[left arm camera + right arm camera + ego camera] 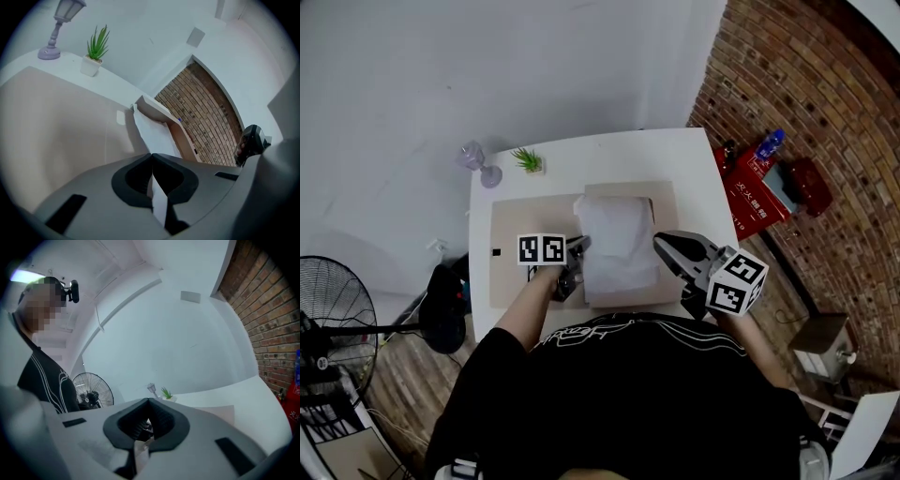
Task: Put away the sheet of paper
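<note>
Left tongs [579, 246] and right tongs [662, 242] are both clamped on opposite edges of the sheet of paper [619, 248], bowed above the beige mat [511, 253] on the surface [581, 150]; it's light, floppy and tearable, so we'd go for edge grips with gentle tension.

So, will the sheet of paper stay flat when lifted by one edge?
Probably not: the sheet of paper curves in the head view, so it looks floppy. It shows thin where the left gripper pinches it, so it is likely light and easily creased.
</note>
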`<action>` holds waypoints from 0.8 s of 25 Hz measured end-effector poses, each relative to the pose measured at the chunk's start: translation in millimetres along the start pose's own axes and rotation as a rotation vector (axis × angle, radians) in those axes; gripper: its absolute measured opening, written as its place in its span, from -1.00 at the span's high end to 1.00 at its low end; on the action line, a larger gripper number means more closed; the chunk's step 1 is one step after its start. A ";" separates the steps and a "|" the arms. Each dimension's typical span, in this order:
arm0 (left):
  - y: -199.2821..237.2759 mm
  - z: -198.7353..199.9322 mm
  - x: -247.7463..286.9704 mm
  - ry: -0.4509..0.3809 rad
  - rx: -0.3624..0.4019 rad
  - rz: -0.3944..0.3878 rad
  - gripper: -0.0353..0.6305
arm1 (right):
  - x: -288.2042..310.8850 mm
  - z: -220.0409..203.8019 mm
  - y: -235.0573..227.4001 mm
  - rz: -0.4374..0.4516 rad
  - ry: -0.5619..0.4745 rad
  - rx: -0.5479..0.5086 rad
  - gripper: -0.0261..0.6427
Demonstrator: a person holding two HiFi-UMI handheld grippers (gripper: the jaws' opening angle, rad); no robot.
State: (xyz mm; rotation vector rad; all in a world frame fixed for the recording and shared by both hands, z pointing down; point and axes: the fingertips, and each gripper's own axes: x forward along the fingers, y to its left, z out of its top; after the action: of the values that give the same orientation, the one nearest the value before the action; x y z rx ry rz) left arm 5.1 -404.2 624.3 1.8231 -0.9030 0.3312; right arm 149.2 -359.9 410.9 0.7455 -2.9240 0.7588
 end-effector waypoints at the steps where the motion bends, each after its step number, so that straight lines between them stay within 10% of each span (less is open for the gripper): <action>1: -1.1 0.7 2.6 0.001 -0.006 0.001 0.80 | 0.0 0.8 0.4 0.003 -0.002 -0.005 0.92; 16: -9.0 4.4 18.0 0.006 -0.018 0.071 0.78 | -7.3 3.8 0.1 -0.015 0.004 -0.025 0.92; 20: -16.7 10.0 10.1 -0.026 -0.020 0.042 0.40 | -5.0 3.9 4.2 -0.011 0.005 -0.031 0.92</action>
State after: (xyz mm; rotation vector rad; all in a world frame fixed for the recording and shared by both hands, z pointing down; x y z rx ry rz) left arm 22.1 -414.1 614.7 1.7960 -0.9599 0.3248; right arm 152.1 -356.3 404.9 0.7553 -2.9171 0.7120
